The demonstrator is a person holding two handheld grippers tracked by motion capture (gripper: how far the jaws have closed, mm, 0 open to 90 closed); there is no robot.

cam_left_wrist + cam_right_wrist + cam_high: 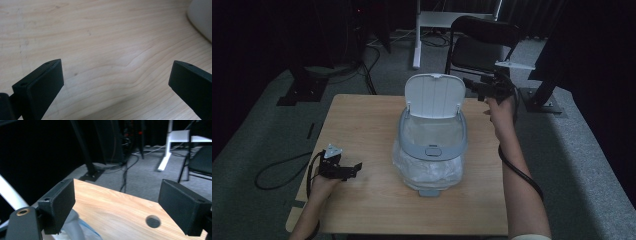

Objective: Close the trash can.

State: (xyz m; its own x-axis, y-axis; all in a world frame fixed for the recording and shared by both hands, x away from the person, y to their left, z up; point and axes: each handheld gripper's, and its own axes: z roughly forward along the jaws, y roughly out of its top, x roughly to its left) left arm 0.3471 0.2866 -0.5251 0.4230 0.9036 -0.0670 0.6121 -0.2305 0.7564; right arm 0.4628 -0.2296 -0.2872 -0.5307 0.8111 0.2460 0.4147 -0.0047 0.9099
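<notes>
A small grey and white bin point(432, 150) stands in the middle of the wooden table point(362, 120), its white lid point(434, 95) raised upright at the back. A clear plastic bag point(428, 172) lines it and spills over the front. My left gripper point(353, 168) rests low at the table's front left, well apart from the bin, open over bare wood point(105, 45); the bin's pale side point(201, 20) shows far right there. My right gripper point(473, 85) hovers open just right of the lid. In its own view the grey bin rim point(73, 226) lies beside its left jaw.
A black folding chair point(484, 45) stands right behind the table near my right hand. A white desk leg point(416, 40), black stand bases point(304, 87) and floor cables point(277, 172) surround the table. A round cable hole point(153, 221) sits in the tabletop.
</notes>
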